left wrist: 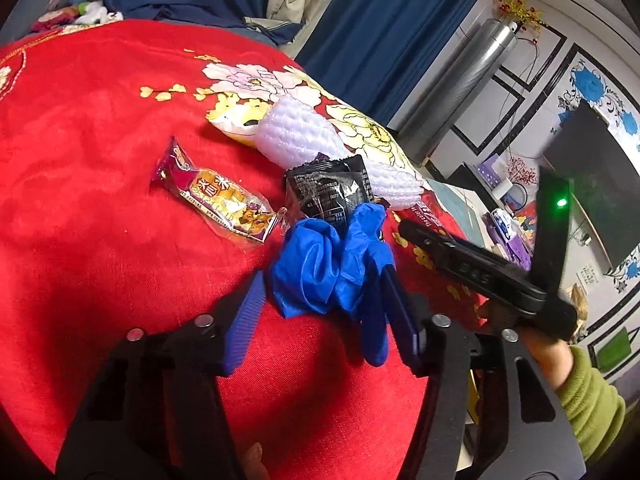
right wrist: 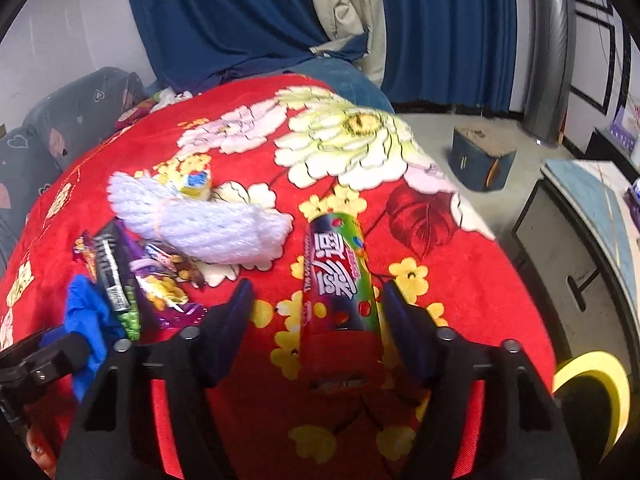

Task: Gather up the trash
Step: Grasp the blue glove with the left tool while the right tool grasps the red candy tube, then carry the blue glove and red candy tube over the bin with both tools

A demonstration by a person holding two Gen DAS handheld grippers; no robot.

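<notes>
Right tool (right wrist: 316, 304) straddles candy tube (right wrist: 340, 276), lengthwise along its fingers.

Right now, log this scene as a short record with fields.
surface: red flowered blanket
left tool: around the blue glove, right pad touching it, left pad apart
right tool: open around the candy tube, not gripping
other trash: black wrapper, white foam net, snack wrapper
</notes>
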